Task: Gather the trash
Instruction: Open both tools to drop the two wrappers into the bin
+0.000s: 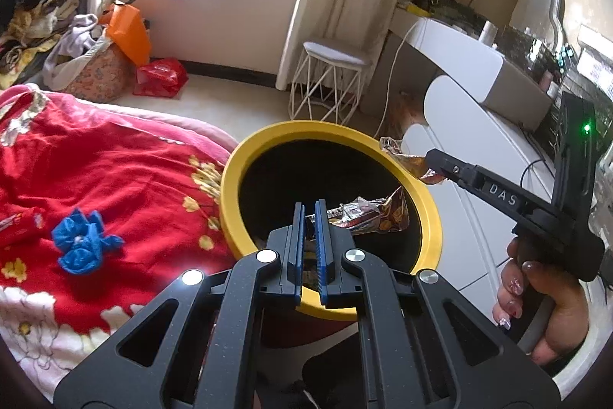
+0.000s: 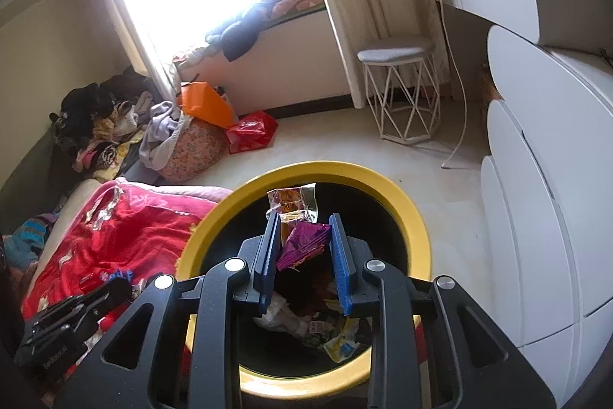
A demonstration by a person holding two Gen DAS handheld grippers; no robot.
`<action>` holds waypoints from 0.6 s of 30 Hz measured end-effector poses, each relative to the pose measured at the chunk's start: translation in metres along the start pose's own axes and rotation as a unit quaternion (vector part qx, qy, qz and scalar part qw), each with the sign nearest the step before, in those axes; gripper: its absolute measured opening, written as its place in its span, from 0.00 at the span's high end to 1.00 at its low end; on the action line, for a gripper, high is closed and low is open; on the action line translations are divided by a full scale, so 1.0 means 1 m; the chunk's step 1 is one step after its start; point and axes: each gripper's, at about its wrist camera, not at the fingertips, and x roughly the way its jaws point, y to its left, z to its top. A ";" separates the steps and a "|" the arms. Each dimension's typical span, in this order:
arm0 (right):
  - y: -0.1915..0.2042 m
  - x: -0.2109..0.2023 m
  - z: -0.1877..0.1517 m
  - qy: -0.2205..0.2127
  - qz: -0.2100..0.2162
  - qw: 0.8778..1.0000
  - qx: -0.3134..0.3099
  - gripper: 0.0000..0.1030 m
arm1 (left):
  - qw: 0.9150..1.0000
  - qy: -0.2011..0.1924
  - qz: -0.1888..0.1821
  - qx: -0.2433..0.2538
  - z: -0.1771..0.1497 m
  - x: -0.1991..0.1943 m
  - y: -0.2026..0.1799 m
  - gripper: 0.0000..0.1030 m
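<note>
- A crinkled foil snack wrapper (image 1: 367,215) is clenched in the left tool (image 1: 310,213) above the round yellow-rimmed bin (image 1: 429,217).
- A purple-and-orange foil wrapper (image 2: 302,240) is grasped by the right tool (image 2: 304,240).
- Both should be released well inside the rim.

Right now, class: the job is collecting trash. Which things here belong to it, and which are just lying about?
Part of the job:
- yellow-rimmed bin
- shiny wrapper in the left gripper
- purple and orange wrappers in the right gripper
- crumpled blue bag on the bed, possibly trash

Just lying about:
- red blanket
- white wire stool
- orange bag
- clothes pile
</note>
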 end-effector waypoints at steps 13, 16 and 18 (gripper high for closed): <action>-0.011 0.011 -0.003 0.019 0.003 1.000 0.011 0.76 | 0.999 0.031 0.000 0.009 -0.008 0.033 -0.006 0.97; -0.012 0.013 -0.005 0.022 0.007 1.000 0.010 0.75 | 0.999 0.038 0.000 0.002 -0.006 0.041 -0.005 0.97; -0.012 0.013 -0.005 0.022 0.008 1.000 0.011 0.75 | 0.999 0.041 0.001 0.001 -0.005 0.044 -0.004 0.97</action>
